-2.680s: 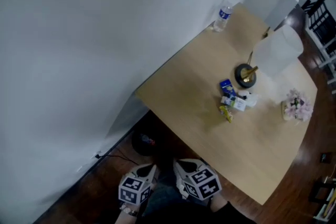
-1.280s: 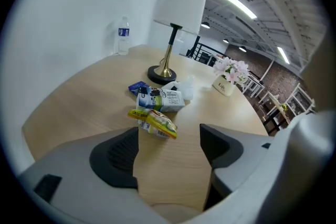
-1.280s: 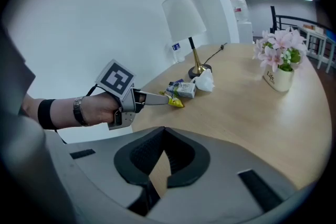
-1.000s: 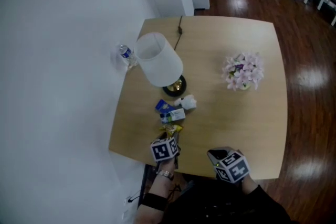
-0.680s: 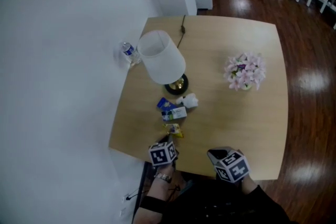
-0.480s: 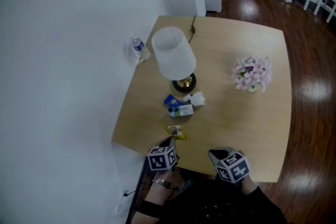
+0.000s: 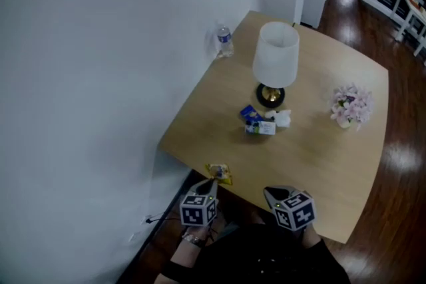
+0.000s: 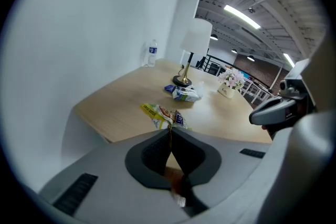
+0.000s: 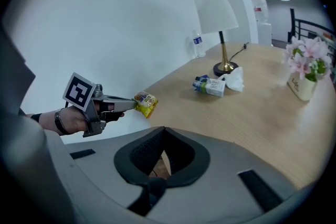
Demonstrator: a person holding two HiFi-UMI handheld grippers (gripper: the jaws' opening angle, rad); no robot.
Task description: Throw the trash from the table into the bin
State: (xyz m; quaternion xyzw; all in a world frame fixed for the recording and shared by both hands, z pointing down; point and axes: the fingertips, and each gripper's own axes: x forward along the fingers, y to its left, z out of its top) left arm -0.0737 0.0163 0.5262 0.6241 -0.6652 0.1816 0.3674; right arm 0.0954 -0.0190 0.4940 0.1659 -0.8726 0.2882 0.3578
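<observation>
wrapper [image 8: 163, 116]: likely light, crinkly, limp, slippery; pinch one edge.
left gripper [image 8: 169, 131]: clamped on its edge, lower centre.
right gripper [image 9: 164, 132]: closed, empty.

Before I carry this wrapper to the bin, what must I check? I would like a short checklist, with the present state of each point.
1. Grip: ok. The left tool is shut on the edge of the yellow wrapper.
2. Wrapper off the table: ok. It hangs in the air by the near edge.
3. Bin in sight: cannot tell. No view shows it.
4. Right tool free: ok. Its jaws are together with nothing between them.
5. Table cleared: not ok. A carton and a crumpled tissue lie by the lamp.
</observation>
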